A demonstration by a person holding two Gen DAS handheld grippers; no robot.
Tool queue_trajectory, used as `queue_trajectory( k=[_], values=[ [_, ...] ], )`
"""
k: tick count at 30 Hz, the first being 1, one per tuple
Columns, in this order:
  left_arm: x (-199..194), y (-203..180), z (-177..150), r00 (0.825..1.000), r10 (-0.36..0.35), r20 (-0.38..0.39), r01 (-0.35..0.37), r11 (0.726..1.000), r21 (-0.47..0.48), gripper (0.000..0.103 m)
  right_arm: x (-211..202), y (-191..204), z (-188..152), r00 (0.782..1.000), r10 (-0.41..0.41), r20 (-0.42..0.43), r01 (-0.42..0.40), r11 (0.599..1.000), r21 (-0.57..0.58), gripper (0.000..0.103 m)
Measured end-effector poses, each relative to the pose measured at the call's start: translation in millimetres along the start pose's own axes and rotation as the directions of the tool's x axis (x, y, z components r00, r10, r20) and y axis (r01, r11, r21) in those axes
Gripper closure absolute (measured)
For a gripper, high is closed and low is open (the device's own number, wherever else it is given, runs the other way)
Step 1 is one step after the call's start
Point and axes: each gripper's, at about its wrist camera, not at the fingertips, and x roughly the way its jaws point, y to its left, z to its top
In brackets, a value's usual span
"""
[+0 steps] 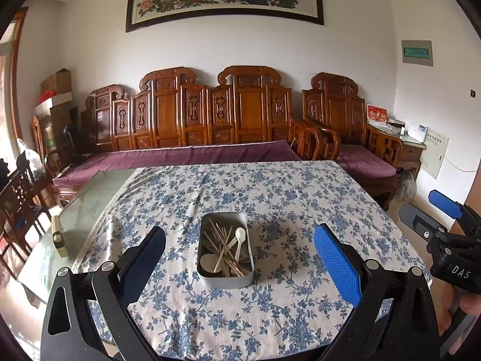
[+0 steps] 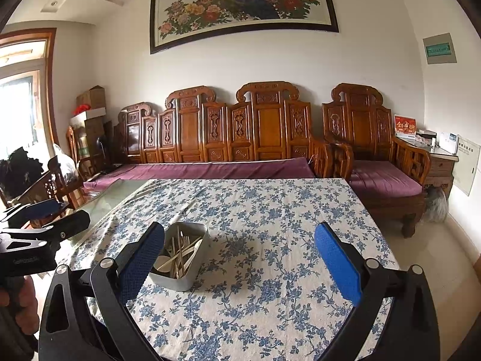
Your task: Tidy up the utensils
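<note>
A grey metal tin stands in the middle of the table, which is covered by a blue-flowered cloth. It holds several wooden chopsticks and white plastic spoons, piled together. My left gripper is open and empty, held above the near table edge with the tin straight ahead between its fingers. My right gripper is open and empty; the tin lies ahead to its left, partly hidden by the left finger. The right gripper also shows in the left wrist view.
Bare glass table top lies left of the cloth, with a small pale block on it. A carved wooden sofa with purple cushions stands behind the table. A wooden chair is at the left.
</note>
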Motion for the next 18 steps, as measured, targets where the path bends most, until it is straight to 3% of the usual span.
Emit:
queue_trajectory(
  k=[18],
  values=[
    [-4.3, 0.4, 0.6, 1.000, -0.009, 0.000, 0.009, 1.000, 0.003, 0.008, 1.1, -0.8, -2.3, 1.000, -0.001, -0.005, 0.001, 1.000, 0.010, 0.003]
  ],
)
